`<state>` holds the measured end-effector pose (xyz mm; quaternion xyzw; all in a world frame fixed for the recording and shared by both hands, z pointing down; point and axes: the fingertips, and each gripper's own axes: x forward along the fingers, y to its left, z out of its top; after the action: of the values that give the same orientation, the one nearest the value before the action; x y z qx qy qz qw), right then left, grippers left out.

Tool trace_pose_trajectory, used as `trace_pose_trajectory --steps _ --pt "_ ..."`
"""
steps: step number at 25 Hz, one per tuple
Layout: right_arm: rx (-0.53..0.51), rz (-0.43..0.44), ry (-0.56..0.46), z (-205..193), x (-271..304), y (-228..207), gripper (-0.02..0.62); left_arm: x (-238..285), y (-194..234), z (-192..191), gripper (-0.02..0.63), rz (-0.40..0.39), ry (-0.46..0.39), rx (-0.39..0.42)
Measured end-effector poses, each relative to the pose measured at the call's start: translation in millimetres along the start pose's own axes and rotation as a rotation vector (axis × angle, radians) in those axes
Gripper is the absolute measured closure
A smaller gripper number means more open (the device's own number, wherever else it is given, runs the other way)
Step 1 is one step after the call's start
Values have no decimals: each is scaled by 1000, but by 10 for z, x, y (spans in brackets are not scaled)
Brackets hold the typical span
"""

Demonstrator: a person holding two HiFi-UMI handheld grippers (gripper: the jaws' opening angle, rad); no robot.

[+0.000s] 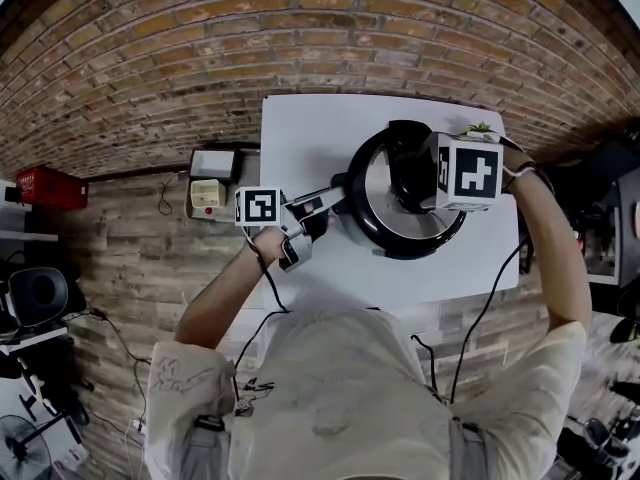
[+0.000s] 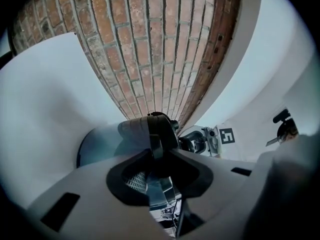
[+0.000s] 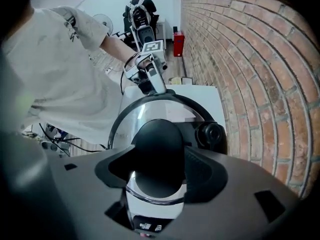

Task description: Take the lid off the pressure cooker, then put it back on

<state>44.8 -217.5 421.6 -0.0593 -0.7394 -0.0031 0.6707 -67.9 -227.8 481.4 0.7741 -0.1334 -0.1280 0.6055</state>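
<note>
A steel pressure cooker with a black-rimmed lid (image 1: 385, 203) stands on the white table (image 1: 300, 128). My left gripper (image 1: 318, 206) comes in level from the left. Its jaws are shut on the cooker's black side handle (image 2: 147, 129), which fills the gap between them in the left gripper view. From above, my right gripper (image 1: 432, 183) points straight down over the lid's middle. In the right gripper view its jaws hug the round black knob (image 3: 157, 144) of the lid (image 3: 150, 111). The lid sits on the pot. A black valve (image 3: 210, 134) stands beside the knob.
The table backs onto a brick wall (image 1: 300, 28). A small green plant (image 1: 478, 128) sits at the table's far right corner. On the floor to the left are a beige box (image 1: 207, 193) and a red crate (image 1: 45, 186). Another person (image 3: 137, 9) stands far off.
</note>
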Motion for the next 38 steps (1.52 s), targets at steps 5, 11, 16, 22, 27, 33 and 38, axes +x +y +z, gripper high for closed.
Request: trace_pose_trajectory --steps 5,11,16,22,27,33,38 --pt "3 5 5 26 29 31 302 -4 -35 -11 492 -45 -26 -59" --pt "16 -5 -14 11 30 21 302 2 -20 -4 492 -52 -25 -42" --pt "24 4 -22 15 25 36 302 15 -61 -11 495 -72 -39 -84" --pt "38 -2 -49 26 21 33 302 15 -73 -23 505 -73 -49 -106" --pt "62 1 -53 24 25 34 301 -2 -59 -29 520 -58 -58 -113" --pt "109 4 -41 38 20 25 299 -3 -72 -21 528 -72 -74 -140" --pt "166 1 -33 42 21 27 296 -8 -66 -29 529 -71 -80 -156"
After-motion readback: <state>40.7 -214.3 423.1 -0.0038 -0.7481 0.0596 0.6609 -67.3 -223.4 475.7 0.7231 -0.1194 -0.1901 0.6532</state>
